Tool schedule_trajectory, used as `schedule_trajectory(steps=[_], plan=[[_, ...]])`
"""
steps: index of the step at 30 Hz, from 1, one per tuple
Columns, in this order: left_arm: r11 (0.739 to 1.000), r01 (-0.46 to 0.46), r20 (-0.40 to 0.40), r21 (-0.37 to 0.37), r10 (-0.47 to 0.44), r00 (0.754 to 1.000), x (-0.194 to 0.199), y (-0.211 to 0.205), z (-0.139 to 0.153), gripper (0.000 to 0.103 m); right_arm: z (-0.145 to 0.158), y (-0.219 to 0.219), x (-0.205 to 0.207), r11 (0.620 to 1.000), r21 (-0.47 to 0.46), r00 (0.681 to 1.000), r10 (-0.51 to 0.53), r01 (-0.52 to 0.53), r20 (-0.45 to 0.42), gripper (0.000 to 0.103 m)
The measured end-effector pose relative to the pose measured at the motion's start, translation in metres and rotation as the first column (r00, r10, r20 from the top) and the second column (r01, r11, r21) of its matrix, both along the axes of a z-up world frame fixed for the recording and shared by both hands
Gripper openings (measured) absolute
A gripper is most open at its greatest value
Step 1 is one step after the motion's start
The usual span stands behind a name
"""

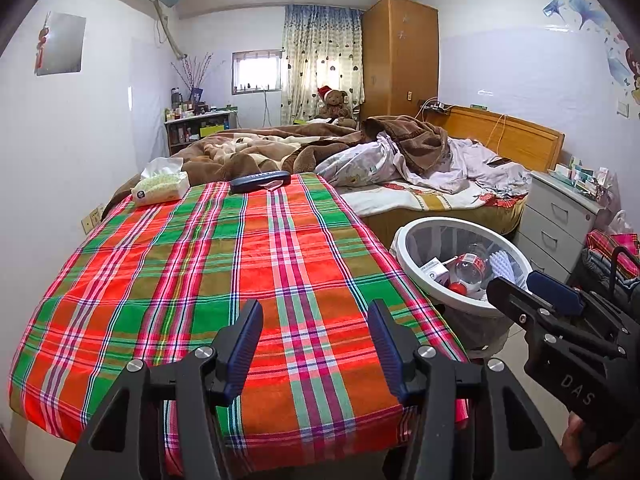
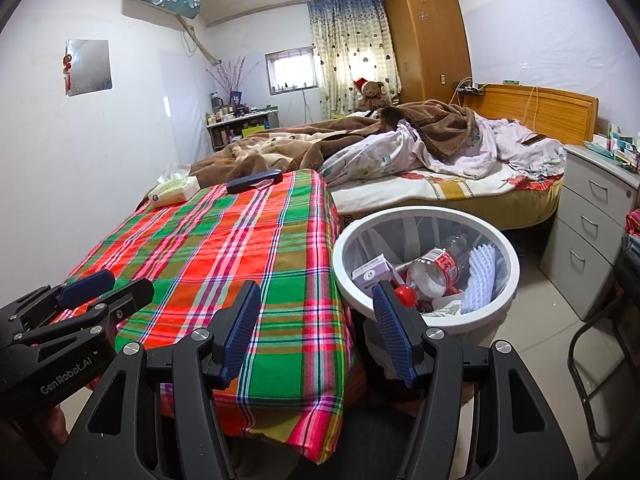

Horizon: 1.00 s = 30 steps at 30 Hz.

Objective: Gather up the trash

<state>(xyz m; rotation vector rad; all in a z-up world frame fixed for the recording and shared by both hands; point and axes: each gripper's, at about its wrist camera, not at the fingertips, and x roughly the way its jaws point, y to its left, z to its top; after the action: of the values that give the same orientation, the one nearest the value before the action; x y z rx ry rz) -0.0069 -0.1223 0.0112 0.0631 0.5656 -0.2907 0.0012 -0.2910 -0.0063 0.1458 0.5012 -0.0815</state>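
A white round trash bin (image 2: 508, 248) stands on the floor right of the table; it also shows in the left wrist view (image 1: 404, 236). Inside lie a clear plastic bottle with a red label and cap (image 2: 436, 268), a small white box (image 2: 374, 270) and a white foam piece (image 2: 480, 276). My left gripper (image 1: 316, 344) is open and empty over the near edge of the plaid tablecloth (image 1: 224, 264). My right gripper (image 2: 318, 332) is open and empty, between the table corner and the bin. Each gripper shows in the other's view, the right one (image 1: 532, 292) and the left one (image 2: 108, 286).
A tissue box (image 1: 162, 184) and a dark blue case (image 1: 260, 180) with a small wrapper beside it lie at the table's far end. An unmade bed (image 1: 400, 160), a grey drawer unit (image 1: 556, 224) and a metal chair frame (image 2: 600, 360) stand right.
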Motion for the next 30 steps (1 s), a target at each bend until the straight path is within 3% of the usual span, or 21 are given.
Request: schedule_trajectory(steps=[30], plan=[[1.0,-0.004,-0.002,-0.003,0.004,1.0,-0.0013,0.0021,0.0,0.054,0.0024,0.0023,-0.0027,1.0,-0.002,1.0,0.001,-0.001,0.005,0.06]])
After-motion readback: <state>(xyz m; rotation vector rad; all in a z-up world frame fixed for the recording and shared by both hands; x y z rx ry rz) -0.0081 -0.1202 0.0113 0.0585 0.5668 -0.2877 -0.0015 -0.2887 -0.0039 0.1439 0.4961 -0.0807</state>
